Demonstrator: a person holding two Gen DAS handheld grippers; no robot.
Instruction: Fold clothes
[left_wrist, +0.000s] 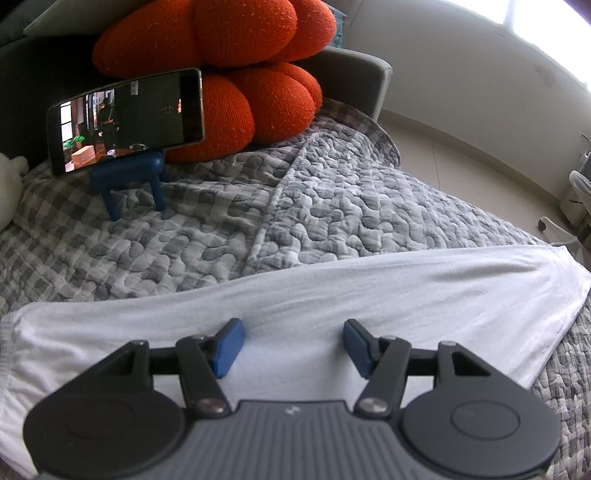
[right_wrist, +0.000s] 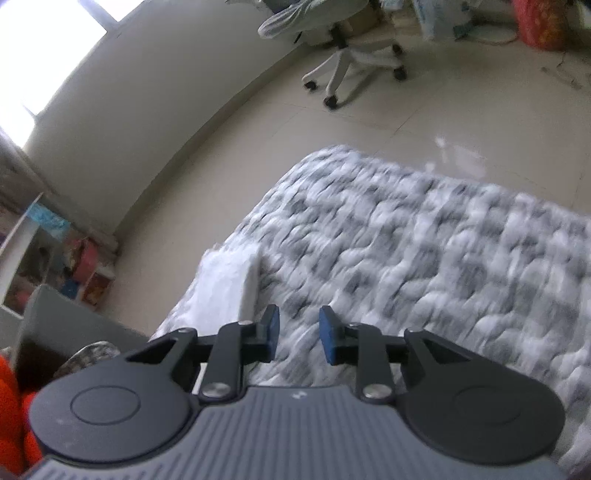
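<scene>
White garment laid long across the bed, both grippers empty between folds.

Left wrist view: the left gripper (left_wrist: 293, 345) hovers low over the white garment (left_wrist: 332, 295), jaws wide with nothing between them; the cloth lies as a long band on the grey quilt (left_wrist: 332, 206), with a phone (left_wrist: 125, 118) on a stand and an orange cushion (left_wrist: 236, 74) behind. Right wrist view, blurred: the right gripper (right_wrist: 297, 338) hangs over bare quilt, jaws narrowly apart and empty, the garment's end just left. Next, I judge, each gripper needs an end or edge to pinch for another fold.
</scene>
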